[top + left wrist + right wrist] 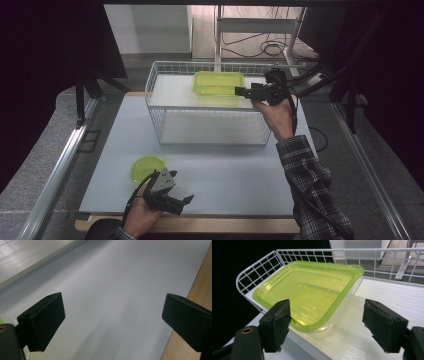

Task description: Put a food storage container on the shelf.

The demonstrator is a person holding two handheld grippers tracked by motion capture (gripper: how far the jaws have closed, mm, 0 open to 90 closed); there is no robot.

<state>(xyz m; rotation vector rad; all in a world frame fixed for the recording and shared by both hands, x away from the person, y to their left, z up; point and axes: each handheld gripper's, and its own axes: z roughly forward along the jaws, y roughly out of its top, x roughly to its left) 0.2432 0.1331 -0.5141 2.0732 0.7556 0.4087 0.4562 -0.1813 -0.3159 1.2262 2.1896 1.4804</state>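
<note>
On the far shelf of the wire rack [155, 85], the green container [218, 82] rests flat, stored there. Right gripper [240, 91] has its jaws apart just beside it, gripping nothing. Near the small green bowl [146, 167], the left gripper [182, 202] waits with jaws spread.

The person's right forearm, in a plaid sleeve [306, 165], reaches far forward, its black two-jaw right gripper [241, 92] held level with jaws apart. The left hand [141, 215] rests near the table's front edge; its black left gripper [183, 202] gapes wide.
</note>
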